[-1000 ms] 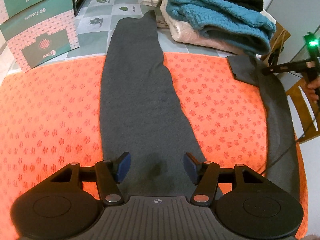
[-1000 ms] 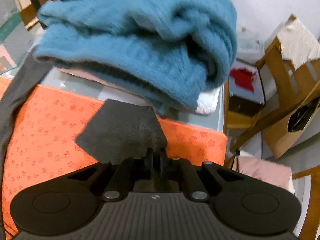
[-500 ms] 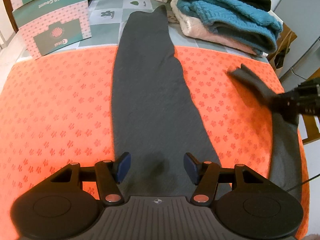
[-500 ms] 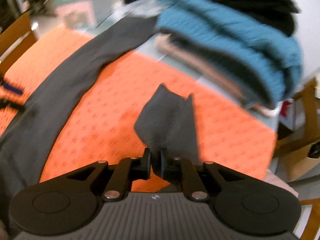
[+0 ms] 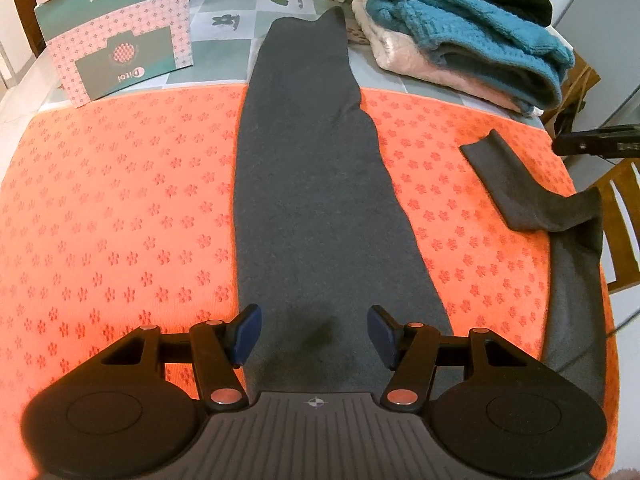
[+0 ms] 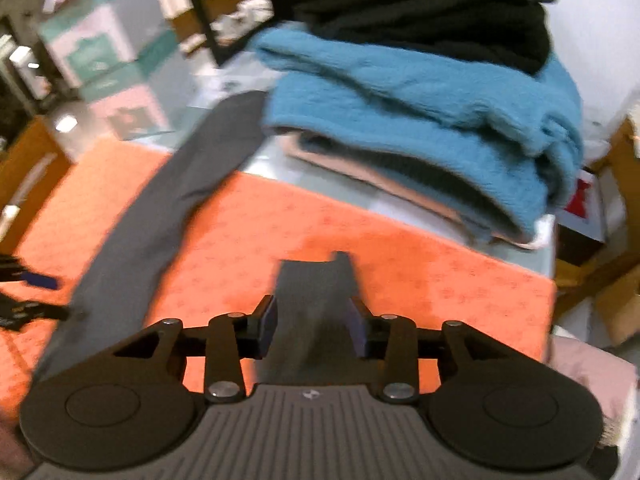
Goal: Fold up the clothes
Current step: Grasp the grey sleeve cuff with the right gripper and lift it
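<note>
A dark grey pair of leggings lies on an orange patterned mat (image 5: 120, 200). One leg (image 5: 312, 184) runs straight away from my left gripper (image 5: 314, 332), which is open and hovers low over its near end. The other leg (image 5: 576, 280) runs along the mat's right edge, its end (image 5: 500, 172) folded back onto the mat. In the right wrist view my right gripper (image 6: 314, 322) is open, its fingers either side of that folded end (image 6: 316, 292), no longer clamping it. The first leg also shows there (image 6: 160, 216).
A stack of folded knitwear, teal (image 5: 468, 36) over pink with black on top, stands at the back right. A teal and pink box (image 5: 116, 28) stands at the back left. Wooden chairs (image 5: 620, 208) stand off the right edge.
My right gripper carried the second leg's end inward over the mat, laid it down and opened, letting go of it. My left gripper stayed open in place.
</note>
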Tool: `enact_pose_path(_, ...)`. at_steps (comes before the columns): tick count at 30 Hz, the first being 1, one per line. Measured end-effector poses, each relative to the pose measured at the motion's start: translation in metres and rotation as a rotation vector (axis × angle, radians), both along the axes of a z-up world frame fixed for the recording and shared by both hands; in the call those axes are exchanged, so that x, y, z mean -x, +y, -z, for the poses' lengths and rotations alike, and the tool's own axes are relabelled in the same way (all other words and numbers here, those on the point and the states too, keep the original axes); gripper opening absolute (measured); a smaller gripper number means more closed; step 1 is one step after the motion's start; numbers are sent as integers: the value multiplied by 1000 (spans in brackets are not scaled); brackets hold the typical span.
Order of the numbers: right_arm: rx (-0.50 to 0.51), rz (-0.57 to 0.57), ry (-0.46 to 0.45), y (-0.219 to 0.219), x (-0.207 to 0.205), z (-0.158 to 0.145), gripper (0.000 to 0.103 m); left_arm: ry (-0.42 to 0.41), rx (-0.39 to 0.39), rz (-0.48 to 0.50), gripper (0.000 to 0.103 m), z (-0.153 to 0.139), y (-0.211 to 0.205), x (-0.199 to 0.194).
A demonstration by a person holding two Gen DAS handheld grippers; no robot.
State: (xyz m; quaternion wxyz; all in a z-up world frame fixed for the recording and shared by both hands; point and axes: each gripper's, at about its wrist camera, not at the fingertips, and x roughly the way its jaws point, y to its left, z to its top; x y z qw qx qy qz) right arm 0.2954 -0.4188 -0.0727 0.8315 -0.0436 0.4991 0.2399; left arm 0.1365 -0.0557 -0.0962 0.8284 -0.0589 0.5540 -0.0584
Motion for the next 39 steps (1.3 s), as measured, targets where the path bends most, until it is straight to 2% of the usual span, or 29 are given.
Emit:
enact_pose_path(5, 78, 40, 15, 1, -23, 33, 44, 0, -4, 0, 61, 2, 1, -1)
enact_pose_path(13, 111, 21, 96, 14, -38, 69, 42, 11, -3, -26, 62, 6, 11, 0)
enact_pose_path(16, 122, 14, 91, 19, -38, 72, 28, 15, -3, -36, 61, 8, 14, 1)
enact_pose_path(17, 116, 18, 86, 19, -37, 70, 11, 17, -2, -39, 61, 8, 14, 1)
enact_pose_path(18, 109, 23, 80, 19, -36, 68, 4, 17, -1, -39, 61, 9, 15, 1)
enact_pose_path(19, 102, 27, 75, 18, -36, 66, 4, 16, 0, -40, 61, 9, 15, 1)
enact_pose_path(23, 79, 42, -31, 11, -24, 29, 4, 6, 3, -42, 61, 7, 16, 1)
enact_pose_path(31, 28, 156, -303, -34, -12, -81, 4, 4, 24, -36, 61, 6, 13, 2)
enact_pose_path(34, 19, 198, -361, -53, -16, -104, 4, -5, 32, -32, 61, 3, 11, 2)
enact_pose_path(39, -16, 204, -398, -70, -1, -117, 4, -45, 39, -29, 61, -11, 10, 9)
